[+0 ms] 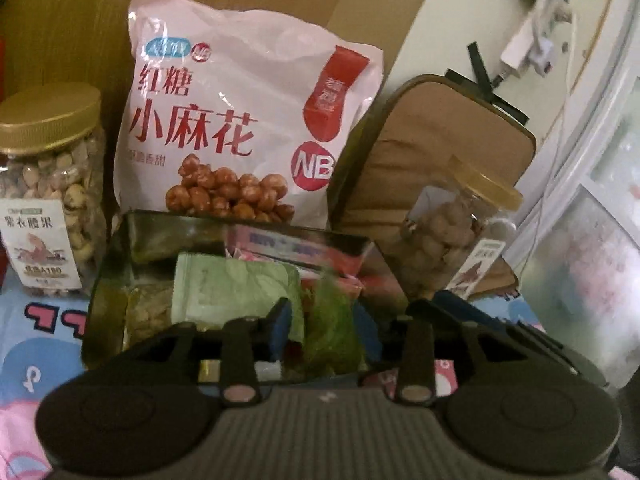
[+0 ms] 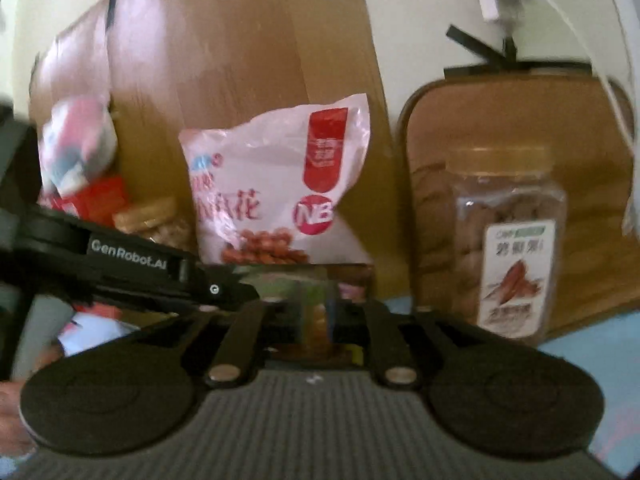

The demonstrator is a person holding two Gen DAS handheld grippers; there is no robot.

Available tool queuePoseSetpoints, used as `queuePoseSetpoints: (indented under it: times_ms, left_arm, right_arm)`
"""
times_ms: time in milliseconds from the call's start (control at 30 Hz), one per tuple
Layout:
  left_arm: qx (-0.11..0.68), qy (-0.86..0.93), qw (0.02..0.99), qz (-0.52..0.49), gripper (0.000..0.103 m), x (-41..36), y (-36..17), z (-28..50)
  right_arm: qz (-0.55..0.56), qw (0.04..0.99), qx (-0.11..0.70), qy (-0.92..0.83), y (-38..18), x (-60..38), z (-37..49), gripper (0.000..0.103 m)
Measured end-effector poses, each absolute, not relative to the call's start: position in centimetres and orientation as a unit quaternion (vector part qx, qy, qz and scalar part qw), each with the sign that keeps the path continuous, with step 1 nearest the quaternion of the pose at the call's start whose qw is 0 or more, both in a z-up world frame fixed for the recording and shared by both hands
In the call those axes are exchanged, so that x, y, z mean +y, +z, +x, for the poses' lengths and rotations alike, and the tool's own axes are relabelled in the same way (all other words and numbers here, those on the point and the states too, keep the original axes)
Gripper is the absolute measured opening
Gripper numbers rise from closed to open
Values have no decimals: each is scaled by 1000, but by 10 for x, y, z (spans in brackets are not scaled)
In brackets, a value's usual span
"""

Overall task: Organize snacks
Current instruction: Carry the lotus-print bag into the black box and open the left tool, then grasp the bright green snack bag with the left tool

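Left tool (image 1: 322, 330) hangs open above the crowded tin's (image 1: 100, 280) rim.

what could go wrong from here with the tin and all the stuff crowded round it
1. The big pink snack bag only leans on the cardboard behind the metal tin; a nudge could tip it forward onto the tin.
2. The left gripper hangs over the tin, its jaws apart around a green packet; closing may snag the wrong packet.
3. The jar on the right looks tilted and could roll.
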State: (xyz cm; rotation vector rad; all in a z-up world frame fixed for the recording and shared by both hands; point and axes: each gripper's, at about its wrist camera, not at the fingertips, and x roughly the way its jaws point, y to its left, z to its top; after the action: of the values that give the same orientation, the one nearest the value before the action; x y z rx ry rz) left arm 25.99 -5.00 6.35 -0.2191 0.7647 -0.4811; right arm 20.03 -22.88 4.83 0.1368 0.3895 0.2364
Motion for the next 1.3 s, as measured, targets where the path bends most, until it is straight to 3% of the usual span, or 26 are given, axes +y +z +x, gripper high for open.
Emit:
queuePoseSetpoints:
  times_ms: [267,333,467,767,833,900,1100,1200,1233,1267,1300]
  left_arm:
    - [340,-238,902,-117,38,-10,92,210]
    - [337,-234,905,-116,44,8,96,183]
    - [347,-210,909,-97,46,50,89,124]
    - [422,-173,876,-156,46,121,30,54]
    - [418,-185,871,-181,55,125,26,51]
    - [415,-193,868,-193,55,125,23,49]
    - [434,-192,860,-189,55,114,4,49]
    - [427,-193,866,-174,44,105,2,47]
    - [425,-188,870,-168,42,104,4,47]
    - [419,-187,873,-166,42,103,7,47]
    - [415,-188,875,-167,42,103,11,47]
  right_arm:
    - [165,960,185,127,56,-247,165,30]
    - [195,948,203,149,54,-248,153,30]
    - [228,907,267,231,41,-228,129,31]
    - [145,846,348,376,26,-140,63,36]
    - [95,857,336,379,28,-125,48,46]
    - [35,871,320,372,27,-109,37,53]
    - [-72,877,315,356,14,-81,30,53]
    - [-76,875,319,357,4,-75,35,53]
    - [-74,876,318,355,4,-74,37,49]
    - [-73,880,317,348,5,-73,39,36]
    - [-69,879,318,348,7,-75,40,32]
